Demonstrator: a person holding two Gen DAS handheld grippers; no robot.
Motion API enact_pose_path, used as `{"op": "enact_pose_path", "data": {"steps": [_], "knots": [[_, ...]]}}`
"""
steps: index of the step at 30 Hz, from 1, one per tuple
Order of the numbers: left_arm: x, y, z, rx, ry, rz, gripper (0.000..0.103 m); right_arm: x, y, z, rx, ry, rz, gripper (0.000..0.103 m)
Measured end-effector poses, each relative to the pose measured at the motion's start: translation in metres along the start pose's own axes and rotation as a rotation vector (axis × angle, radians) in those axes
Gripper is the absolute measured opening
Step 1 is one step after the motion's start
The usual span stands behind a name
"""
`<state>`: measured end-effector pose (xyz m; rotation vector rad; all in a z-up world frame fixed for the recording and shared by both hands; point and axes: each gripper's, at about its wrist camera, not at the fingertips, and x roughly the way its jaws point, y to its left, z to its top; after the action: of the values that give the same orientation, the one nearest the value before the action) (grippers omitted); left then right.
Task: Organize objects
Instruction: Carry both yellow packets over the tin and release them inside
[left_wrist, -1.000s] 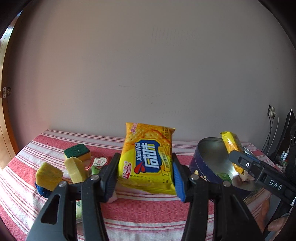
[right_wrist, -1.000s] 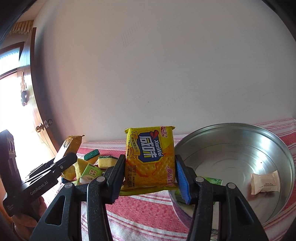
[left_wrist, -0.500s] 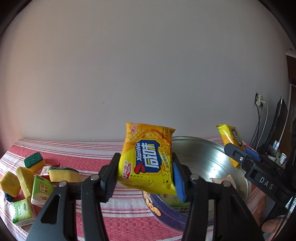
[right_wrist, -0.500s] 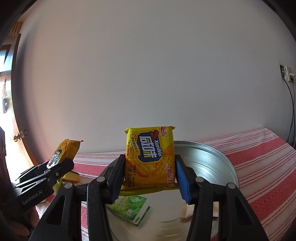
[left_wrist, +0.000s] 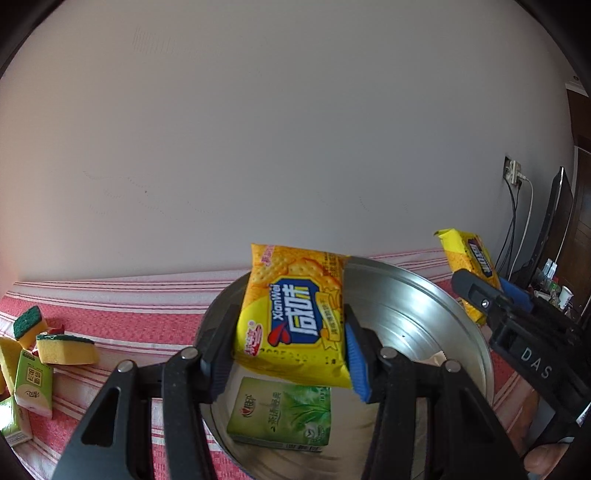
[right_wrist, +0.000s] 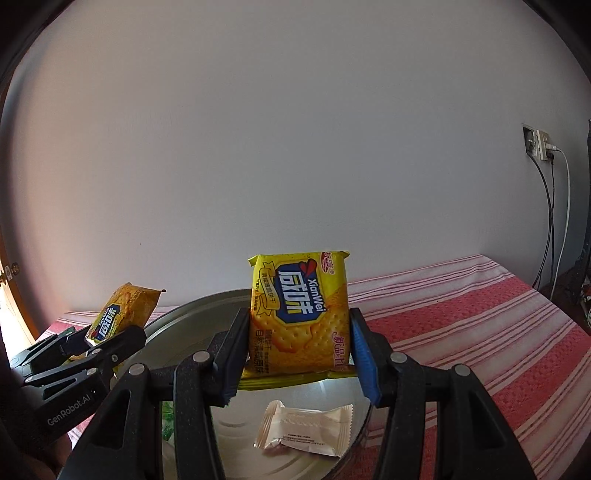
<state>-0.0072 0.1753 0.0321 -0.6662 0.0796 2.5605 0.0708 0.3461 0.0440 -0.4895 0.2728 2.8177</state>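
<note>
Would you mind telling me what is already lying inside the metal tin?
Inside the metal tin lie a green tea packet and a small pale sealed wrapper. Both held cracker packs and the tools cover part of the floor, so anything else there is hidden.

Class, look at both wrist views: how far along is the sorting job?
Done: a green tea box and a white sachet lie in the metal tin. In hand: each gripper, left and right, clamps a yellow cracker packet above the tin. Left: sponges and green boxes on the striped cloth.
</note>
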Motion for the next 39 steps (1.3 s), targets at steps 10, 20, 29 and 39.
{"op": "enact_pose_path", "data": {"steps": [10,20,29,39], "knots": [[0.014,-0.011,-0.007,0.045,0.037,0.022,0.051,0.009,0.007,-0.011,-0.034,0.066,-0.053,0.054],[0.018,-0.017,-0.016,0.07,0.066,0.055,0.051,0.02,0.004,-0.019,-0.044,0.105,-0.055,0.054],[0.021,-0.033,-0.014,0.078,0.062,0.093,0.051,0.019,0.011,-0.023,-0.052,0.122,-0.055,0.054],[0.005,-0.033,-0.014,0.072,-0.02,0.152,0.085,-0.003,0.017,-0.021,-0.043,0.011,-0.069,0.076]]}}
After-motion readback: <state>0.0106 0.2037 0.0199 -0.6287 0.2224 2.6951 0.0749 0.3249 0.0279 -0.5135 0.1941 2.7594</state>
